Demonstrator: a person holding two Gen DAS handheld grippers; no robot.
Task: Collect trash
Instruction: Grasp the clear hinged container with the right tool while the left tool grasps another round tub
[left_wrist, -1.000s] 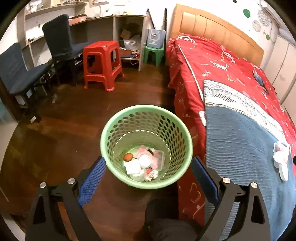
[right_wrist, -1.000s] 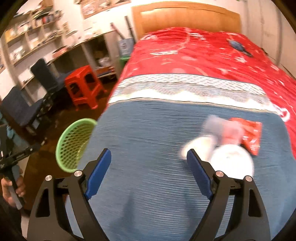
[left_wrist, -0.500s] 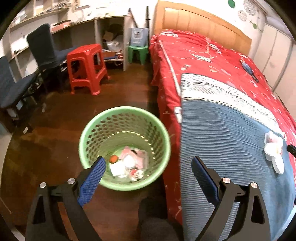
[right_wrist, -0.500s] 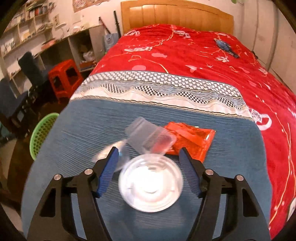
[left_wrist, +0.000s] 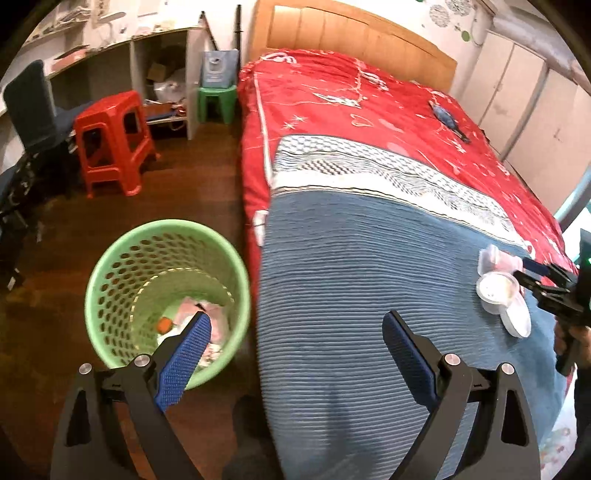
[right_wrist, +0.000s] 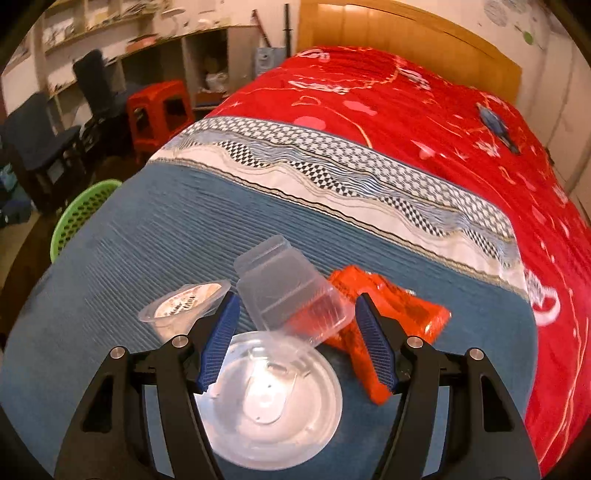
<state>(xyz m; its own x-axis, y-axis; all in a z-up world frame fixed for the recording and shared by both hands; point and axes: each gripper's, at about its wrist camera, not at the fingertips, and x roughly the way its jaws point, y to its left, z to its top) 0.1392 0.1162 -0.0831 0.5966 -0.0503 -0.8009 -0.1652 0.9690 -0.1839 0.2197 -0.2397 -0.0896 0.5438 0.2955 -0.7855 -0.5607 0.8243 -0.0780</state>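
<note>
A green perforated basket (left_wrist: 110, 266) stands on the floor beside the bed and holds several bits of trash. My left gripper (left_wrist: 295, 358) is open and empty, above the basket's right rim and the bed edge. On the blue blanket lie a clear plastic box (right_wrist: 291, 295), a round clear lid (right_wrist: 273, 402), a small sealed cup (right_wrist: 184, 306) and an orange wrapper (right_wrist: 388, 314). My right gripper (right_wrist: 299, 332) is open, its fingers on either side of the clear box. The basket also shows in the right wrist view (right_wrist: 77, 218).
The bed (left_wrist: 369, 110) with a red cover fills the right side. A red stool (left_wrist: 110, 140), a green stool (left_wrist: 218, 99), dark chairs (left_wrist: 33, 110) and a desk with shelves stand on the wooden floor at the left.
My left gripper has swung right, so the basket sits lower left and the bed fills more of the view. My right gripper has moved in around the clear box.
</note>
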